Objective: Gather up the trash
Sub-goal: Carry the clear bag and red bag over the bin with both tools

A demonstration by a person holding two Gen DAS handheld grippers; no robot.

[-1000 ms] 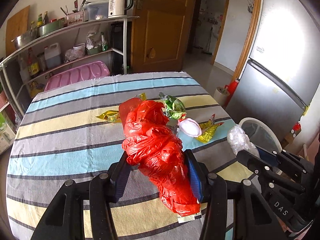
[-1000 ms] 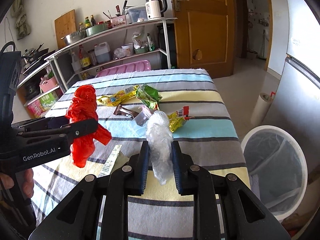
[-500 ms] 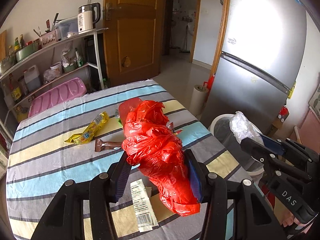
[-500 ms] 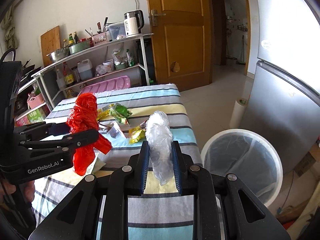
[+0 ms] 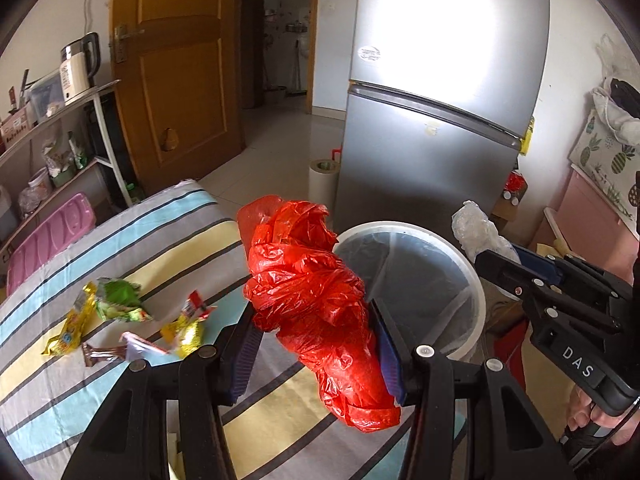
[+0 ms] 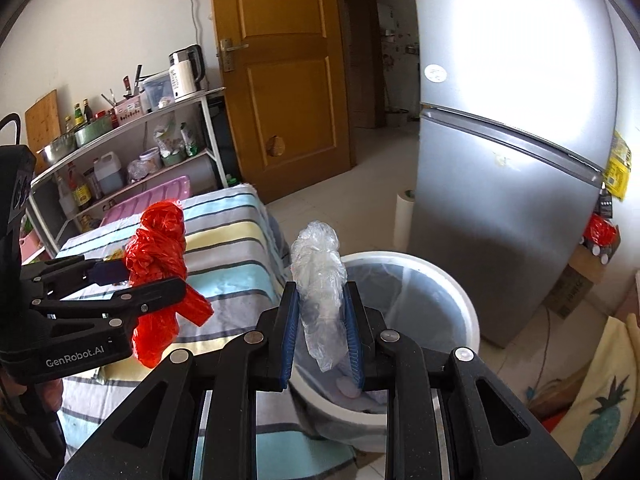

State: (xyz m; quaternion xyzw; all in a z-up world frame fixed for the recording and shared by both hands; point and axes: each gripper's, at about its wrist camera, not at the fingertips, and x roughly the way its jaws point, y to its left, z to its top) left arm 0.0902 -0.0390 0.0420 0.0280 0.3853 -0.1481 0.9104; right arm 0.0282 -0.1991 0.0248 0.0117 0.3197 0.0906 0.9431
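My left gripper (image 5: 316, 344) is shut on a crumpled red plastic bag (image 5: 316, 300) and holds it over the table's right edge, beside the white bin (image 5: 424, 240). My right gripper (image 6: 322, 328) is shut on a crumpled clear plastic bag (image 6: 320, 280) and holds it above the near rim of the bin (image 6: 448, 280). The red bag (image 6: 158, 252) and the left gripper (image 6: 120, 284) show at the left of the right wrist view. The clear bag (image 5: 476, 232) and right gripper (image 5: 516, 260) show at the right of the left wrist view. Several snack wrappers (image 5: 120, 308) lie on the striped table (image 5: 160, 232).
A grey fridge (image 6: 500, 160) stands close behind the bin. A wooden door (image 6: 280, 80) and a metal shelf rack (image 6: 132, 136) with kitchenware are at the back. A paper roll (image 5: 322, 180) stands on the floor. A cardboard box (image 6: 576, 280) sits right of the fridge.
Both grippers have swung right, from over the table toward the bin, each still holding its bag. The bin has come closer in both views.
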